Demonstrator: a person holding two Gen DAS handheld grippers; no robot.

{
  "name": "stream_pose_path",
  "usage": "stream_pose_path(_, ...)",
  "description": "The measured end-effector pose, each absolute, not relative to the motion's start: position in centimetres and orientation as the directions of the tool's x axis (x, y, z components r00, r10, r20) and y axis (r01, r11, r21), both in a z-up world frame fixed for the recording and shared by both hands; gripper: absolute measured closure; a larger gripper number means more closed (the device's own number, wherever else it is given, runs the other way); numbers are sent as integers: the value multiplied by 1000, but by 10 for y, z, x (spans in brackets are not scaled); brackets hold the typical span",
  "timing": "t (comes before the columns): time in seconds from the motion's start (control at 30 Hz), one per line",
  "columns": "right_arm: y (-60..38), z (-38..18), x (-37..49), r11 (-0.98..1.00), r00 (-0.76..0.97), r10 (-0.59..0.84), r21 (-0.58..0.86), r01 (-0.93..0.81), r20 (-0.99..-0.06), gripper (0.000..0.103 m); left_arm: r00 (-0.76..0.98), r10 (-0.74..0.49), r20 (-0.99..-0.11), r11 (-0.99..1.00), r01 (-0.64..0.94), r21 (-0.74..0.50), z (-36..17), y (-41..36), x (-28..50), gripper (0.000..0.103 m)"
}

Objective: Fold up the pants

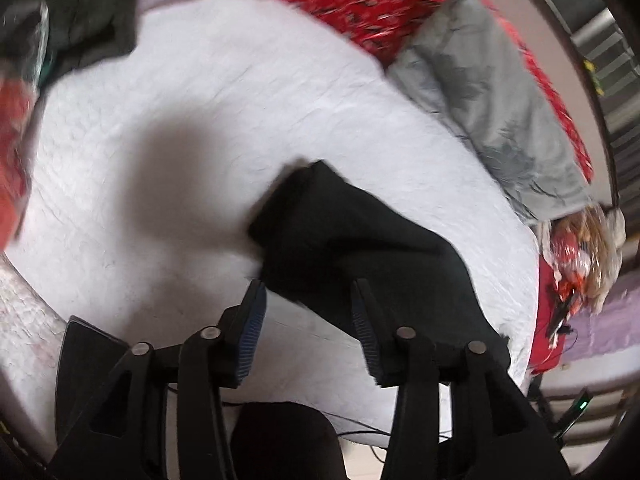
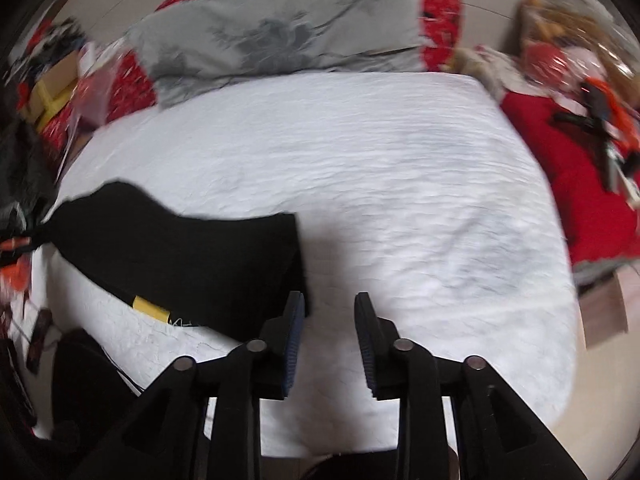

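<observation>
both grippers, left (image 1: 308, 304) and right (image 2: 329, 312), jaws apart, empty; black pants (image 2: 192, 256) folded once on bed (image 2: 380, 168); next regrasp an end for another fold

Both cameras ride just behind their tools and look steeply down along the fingers at a bed with a white cover (image 1: 208, 128). The left view sits close above the near edge, its tool (image 1: 308, 300) at 6 o'clock and the black pants (image 1: 360, 240) just ahead, toward 3 o'clock. The right view hangs similarly near, its tool (image 2: 328, 312) at 6 o'clock and the pants (image 2: 192, 256) toward 9 o'clock. Both share the white cover (image 2: 400, 184), the pants and the grey pillow (image 1: 480, 92) (image 2: 280, 32) at the far side.
</observation>
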State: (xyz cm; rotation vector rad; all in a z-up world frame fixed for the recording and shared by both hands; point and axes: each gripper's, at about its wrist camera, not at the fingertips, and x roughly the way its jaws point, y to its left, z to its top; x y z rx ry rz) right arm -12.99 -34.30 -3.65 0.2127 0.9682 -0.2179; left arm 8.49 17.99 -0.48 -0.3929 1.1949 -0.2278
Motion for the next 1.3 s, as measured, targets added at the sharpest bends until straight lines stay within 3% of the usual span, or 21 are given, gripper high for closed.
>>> stream_pose_path(0.03, -348, -28, -136, 947, 563, -84, 110, 302, -822, 71, 368, -383, -847, 908, -17, -418, 0, 174, 80, 43)
stream_pose_path(0.1, -353, -21, -136, 925, 587, -21, 207, 318, -809, 54, 386, -389, -836, 907, 1, -421, 3, 161, 76, 37)
stream_pose_path(0.13, -354, -22, -135, 897, 602, 67, 313, 313, -795, 50, 387, -391, -835, 907, 9, -420, -1, 160, 72, 37)
stream_pose_path(0.27, -343, -52, -115, 772, 580, 309, 555, 310, -754, 48, 320, -350, -880, 932, 27, -361, -29, 140, 75, 37)
stream_pose_path(0.4, -334, -87, -102, 658, 539, 414, 650, 381, -734, 48, 276, -336, -901, 937, 3, -349, -49, 139, 78, 37)
stream_pose_path(0.57, -351, -82, -109, 655, 613, 261, 604, 455, -746, 48, 300, -367, -880, 915, -55, -400, -48, 153, 93, 37)
stream_pose_path(0.73, -350, -95, -96, 720, 538, 190, 489, 491, -821, 48, 244, -408, -880, 889, -113, -444, -62, 151, 112, 37)
stream_pose_path(1.0, -344, -113, -99, 728, 476, 206, 459, 510, -855, 49, 225, -424, -877, 879, -132, -458, -69, 138, 115, 37)
stream_pose_path(1.07, -344, -118, -101, 729, 476, 217, 466, 502, -852, 56, 231, -420, -877, 879, -137, -457, -68, 138, 117, 37)
stream_pose_path(1.13, -342, -117, -100, 747, 478, 231, 470, 471, -847, 96, 234, -411, -881, 882, -142, -450, -66, 138, 121, 54)
stream_pose_path(1.17, -342, -116, -98, 744, 475, 256, 485, 459, -842, 97, 229, -412, -882, 883, -141, -448, -66, 137, 124, 57)
stream_pose_path(1.23, -340, -115, -94, 759, 459, 269, 480, 440, -846, 97, 208, -395, -895, 890, -156, -429, -67, 135, 132, 80)
stream_pose_path(1.3, -343, -114, -86, 750, 441, 304, 498, 436, -844, 98, 186, -424, -886, 875, -170, -454, -63, 134, 140, 95)
